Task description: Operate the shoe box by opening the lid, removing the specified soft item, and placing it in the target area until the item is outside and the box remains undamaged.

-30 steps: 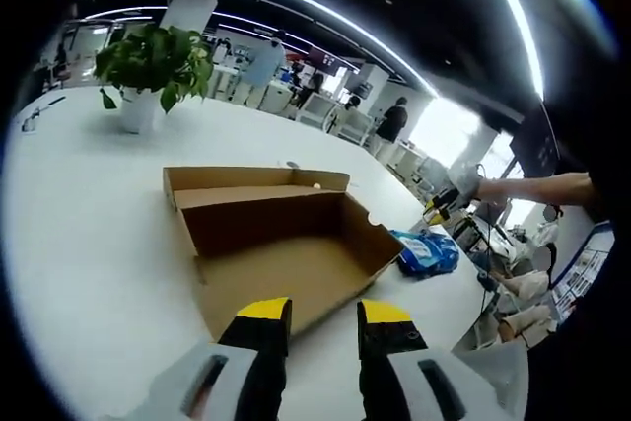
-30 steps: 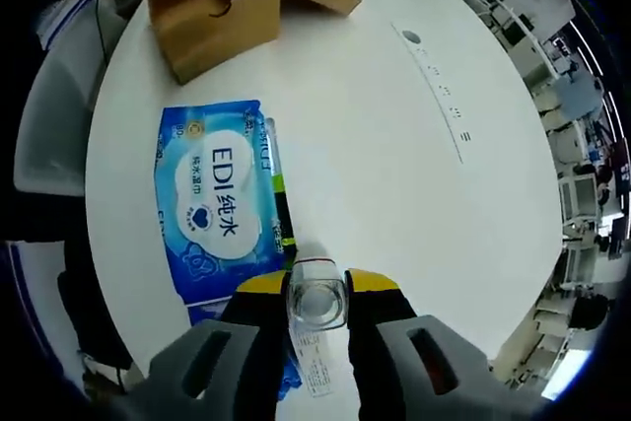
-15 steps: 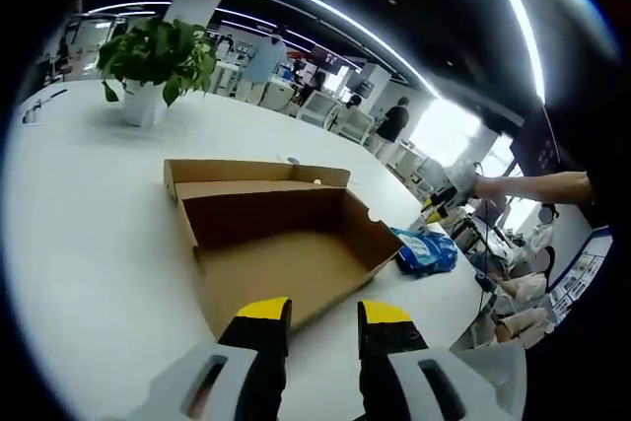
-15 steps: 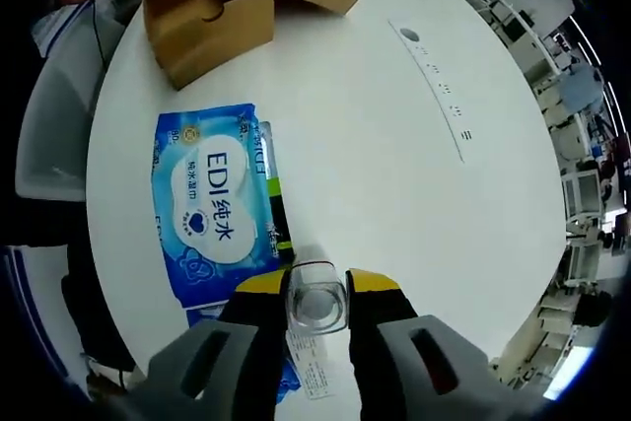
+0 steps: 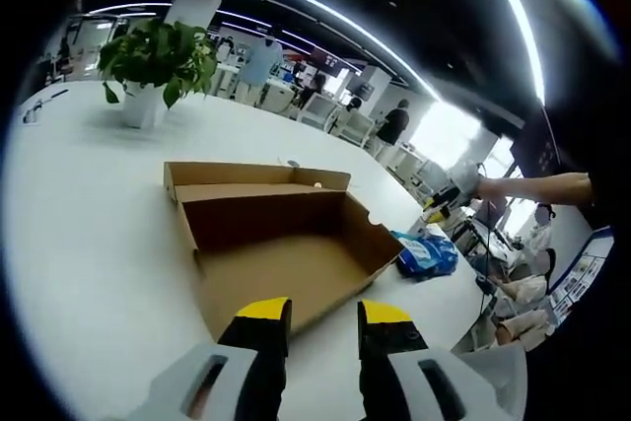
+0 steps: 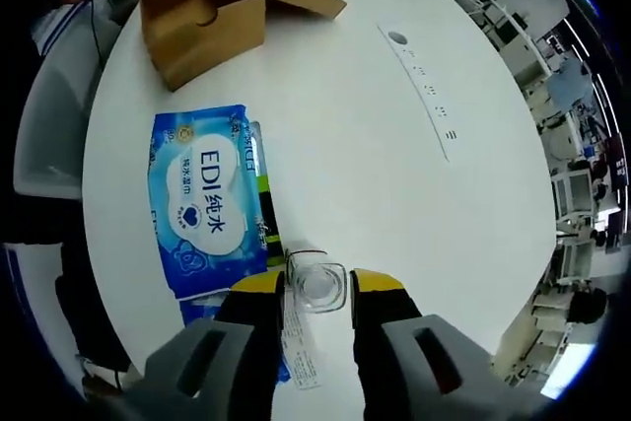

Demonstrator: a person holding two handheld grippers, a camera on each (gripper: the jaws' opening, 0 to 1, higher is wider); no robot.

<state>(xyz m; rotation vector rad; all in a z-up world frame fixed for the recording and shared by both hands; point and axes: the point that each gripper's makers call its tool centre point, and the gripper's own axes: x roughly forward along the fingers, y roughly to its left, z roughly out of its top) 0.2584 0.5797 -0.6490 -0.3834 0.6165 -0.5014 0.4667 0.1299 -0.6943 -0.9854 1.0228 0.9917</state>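
Right claw (image 6: 315,281) has backed off slightly from a second ago: the blue wipes pack (image 6: 205,200) now lies wholly clear of its jaws instead of running under the left tip, while the left view barely shifted. That reads as release done, soft item delivered. Largest first: white table (image 6: 394,165) carries everything. Shoe box (image 5: 281,244) sits open on it, lid folded flat back toward the potted plant (image 5: 153,66), inside bare cardboard, walls look uncrushed as far as shown. The wipes pack lies flat on the table just beside the box, outside it, on the side away from the plant; in the left gripper view it shows at (image 5: 426,253), partly hidden behind the box's end wall. Left claw (image 5: 323,311) hovers over the table near the box's front edge, jaws parted, nothing between them. Right claw's jaws bracket a small clear object (image 6: 317,286), maybe a glass or cap; cannot tell if it is pinched or merely standing on the table between the tips. White paper strip (image 6: 296,352) beside the pack runs under the claw, print unreadable. No marked target area can be made out. Recessed socket strip (image 6: 426,91) in the table, far from the box.
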